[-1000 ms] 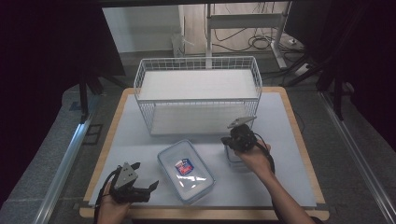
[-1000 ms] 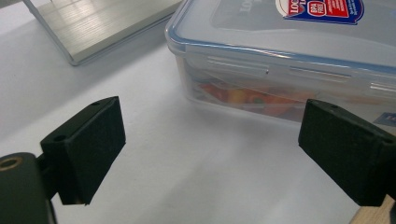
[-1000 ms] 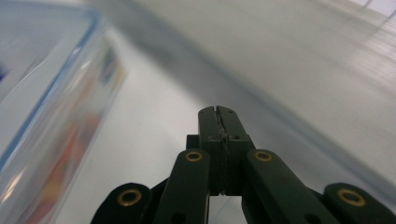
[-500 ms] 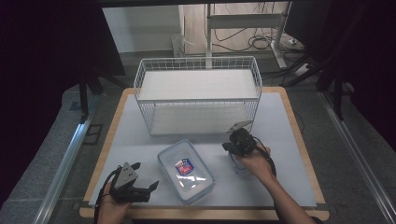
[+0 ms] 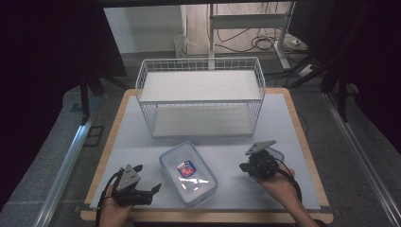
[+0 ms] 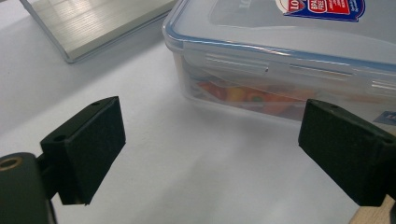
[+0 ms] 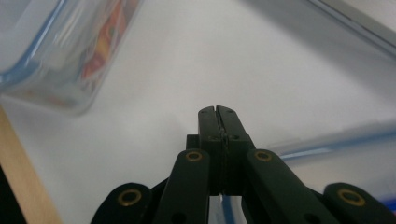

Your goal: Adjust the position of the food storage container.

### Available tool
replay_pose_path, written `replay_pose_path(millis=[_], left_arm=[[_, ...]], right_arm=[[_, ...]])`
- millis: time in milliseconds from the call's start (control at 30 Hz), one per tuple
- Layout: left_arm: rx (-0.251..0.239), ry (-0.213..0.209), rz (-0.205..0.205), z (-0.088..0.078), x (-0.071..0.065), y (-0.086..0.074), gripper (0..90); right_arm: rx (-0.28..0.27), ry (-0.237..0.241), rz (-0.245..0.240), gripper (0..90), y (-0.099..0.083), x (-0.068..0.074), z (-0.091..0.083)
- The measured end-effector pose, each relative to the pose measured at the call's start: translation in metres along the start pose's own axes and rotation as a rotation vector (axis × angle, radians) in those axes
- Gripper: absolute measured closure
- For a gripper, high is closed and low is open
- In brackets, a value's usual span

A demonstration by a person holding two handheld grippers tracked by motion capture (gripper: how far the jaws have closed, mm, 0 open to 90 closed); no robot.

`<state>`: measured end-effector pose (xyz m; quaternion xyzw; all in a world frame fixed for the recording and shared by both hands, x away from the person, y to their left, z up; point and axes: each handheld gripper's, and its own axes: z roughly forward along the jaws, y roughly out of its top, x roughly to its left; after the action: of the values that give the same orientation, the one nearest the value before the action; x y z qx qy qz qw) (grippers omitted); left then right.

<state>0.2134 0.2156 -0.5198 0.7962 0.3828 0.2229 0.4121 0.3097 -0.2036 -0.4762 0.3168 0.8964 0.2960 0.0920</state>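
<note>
Right now a clear lidded food box with a blue seal and a red-and-blue label lies at the mat's front middle, colourful food visible through its side. My left gripper sits wide open and empty just left of it. My right gripper is pressed fully closed, holding nothing I can see.

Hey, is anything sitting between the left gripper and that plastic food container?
Nothing visible does. The left gripper, jaws wide open, faces the lidded container across bare white table surface.
</note>
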Motion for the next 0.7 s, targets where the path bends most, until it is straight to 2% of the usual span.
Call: replay_pose_path(millis=[233, 300, 367, 500, 567, 600, 633, 667, 700], left_arm=[[0.004, -0.002, -0.005, 0.0, 0.0, 0.001, 7.1], [0.006, -0.004, -0.009, 0.001, 0.0, 0.001, 7.1], [0.011, -0.006, -0.015, 0.001, 0.0, 0.0, 7.1], [0.023, -0.012, -0.028, 0.003, 0.001, 0.001, 7.1], [0.026, -0.014, -0.035, 0.003, 0.001, 0.001, 7.1], [0.03, -0.014, -0.041, 0.003, 0.001, 0.001, 7.0], [0.05, 0.0, -0.061, 0.004, 0.003, 0.001, 6.7], [0.05, 0.0, -0.061, 0.004, 0.003, 0.001, 5.7], [0.073, 0.002, -0.07, 0.005, 0.004, 0.001, 5.7]], right_arm=[[-0.012, -0.039, 0.039, 89.7, -0.027, -0.004, -0.019], [-0.011, -0.079, 0.058, 89.7, -0.041, -0.01, -0.027], [-0.033, -0.084, 0.094, 89.7, -0.051, -0.016, -0.033], [-0.048, -0.138, 0.131, 89.7, -0.061, -0.025, -0.042], [-0.064, -0.13, 0.141, 89.7, -0.063, -0.026, -0.043], [-0.064, -0.139, 0.128, 89.6, -0.063, -0.025, -0.042], [-0.071, -0.139, 0.121, 89.6, -0.063, -0.023, -0.041], [-0.071, -0.139, 0.121, 89.6, -0.063, -0.023, -0.041], [-0.085, -0.126, 0.117, 89.6, -0.063, -0.021, -0.041]])
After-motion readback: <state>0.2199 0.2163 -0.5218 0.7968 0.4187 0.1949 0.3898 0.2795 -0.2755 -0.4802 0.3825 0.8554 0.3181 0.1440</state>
